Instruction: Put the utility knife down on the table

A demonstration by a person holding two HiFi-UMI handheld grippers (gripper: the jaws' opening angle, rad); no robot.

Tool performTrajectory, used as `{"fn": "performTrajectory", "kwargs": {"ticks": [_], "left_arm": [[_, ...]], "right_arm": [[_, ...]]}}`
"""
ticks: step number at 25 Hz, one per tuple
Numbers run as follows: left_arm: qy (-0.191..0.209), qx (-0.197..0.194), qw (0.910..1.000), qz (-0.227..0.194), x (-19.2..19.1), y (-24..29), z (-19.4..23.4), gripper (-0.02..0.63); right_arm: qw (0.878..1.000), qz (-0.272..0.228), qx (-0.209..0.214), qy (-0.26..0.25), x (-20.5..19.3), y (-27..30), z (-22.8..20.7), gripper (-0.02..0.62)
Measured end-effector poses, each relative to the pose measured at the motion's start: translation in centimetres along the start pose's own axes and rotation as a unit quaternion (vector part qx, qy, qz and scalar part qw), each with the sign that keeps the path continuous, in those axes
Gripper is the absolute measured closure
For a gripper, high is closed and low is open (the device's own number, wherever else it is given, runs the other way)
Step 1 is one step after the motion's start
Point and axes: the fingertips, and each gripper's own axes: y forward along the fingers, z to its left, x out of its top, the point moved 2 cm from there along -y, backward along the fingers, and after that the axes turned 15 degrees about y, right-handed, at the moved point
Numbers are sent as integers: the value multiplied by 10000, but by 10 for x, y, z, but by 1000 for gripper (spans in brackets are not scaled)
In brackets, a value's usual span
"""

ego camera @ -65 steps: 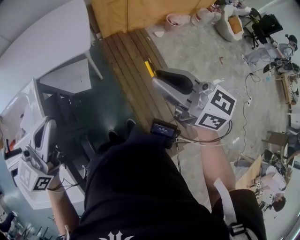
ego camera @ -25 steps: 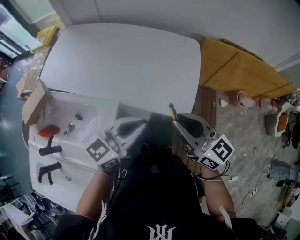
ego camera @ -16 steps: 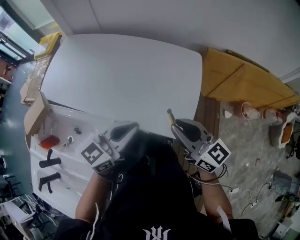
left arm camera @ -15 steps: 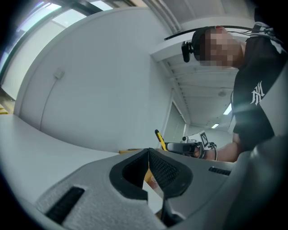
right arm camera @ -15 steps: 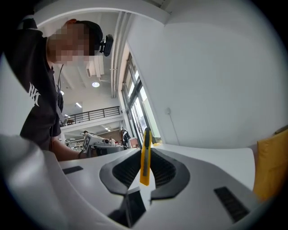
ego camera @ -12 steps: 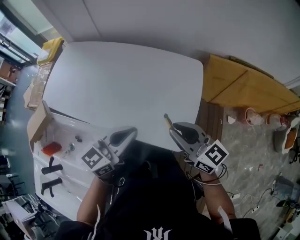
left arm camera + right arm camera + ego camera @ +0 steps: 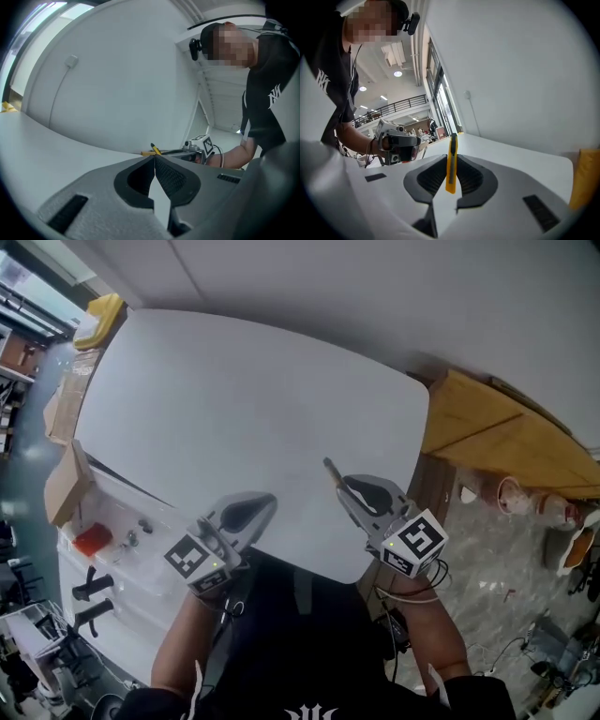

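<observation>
At the lower middle of the head view, you hold both grippers over the near edge of the white table (image 7: 244, 399). Your left gripper (image 7: 268, 500) sits lower left of centre, your right gripper (image 7: 343, 487) lower right of centre, the two well apart. A yellow utility knife (image 7: 330, 471) pokes out past the right gripper's tips, pointing toward the upper left of the frame. A wooden bench (image 7: 506, 437) lies at the right edge, and a white cabinet (image 7: 103, 568) holding a small red thing (image 7: 91, 540) sits at the lower left

Looking through the left gripper view, your jaws are pressed together with nothing between them. The right gripper shows just above them at centre, with the knife's yellow end sticking out to its left over the table

Looking through the right gripper view, your jaws pinch the knife at centre frame; it stands upright between the pads, black strip facing you, its top rising above the jaw tips. The left gripper shows at middle left, in your hand (image 7: 375, 146)
</observation>
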Motion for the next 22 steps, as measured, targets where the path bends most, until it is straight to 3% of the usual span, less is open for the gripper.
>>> {"fn": "performTrajectory", "kwargs": {"ticks": [4, 8, 13, 22], "left_arm": [[-247, -279, 9992, -105, -31, 14, 45, 600], [-92, -232, 9988, 427, -74, 35, 96, 600], [-322, -244, 9965, 730, -125, 57, 122, 600], [58, -499, 9960, 732, -160, 79, 136, 600]], "right_arm": [[9994, 239, -256, 58, -10, 59, -42, 541], [9952, 766, -610, -66, -34, 112, -89, 541], [9829, 1547, -981, -164, -80, 146, -130, 541], [9608, 2398, -1218, -667, -115, 166, -141, 541]]}}
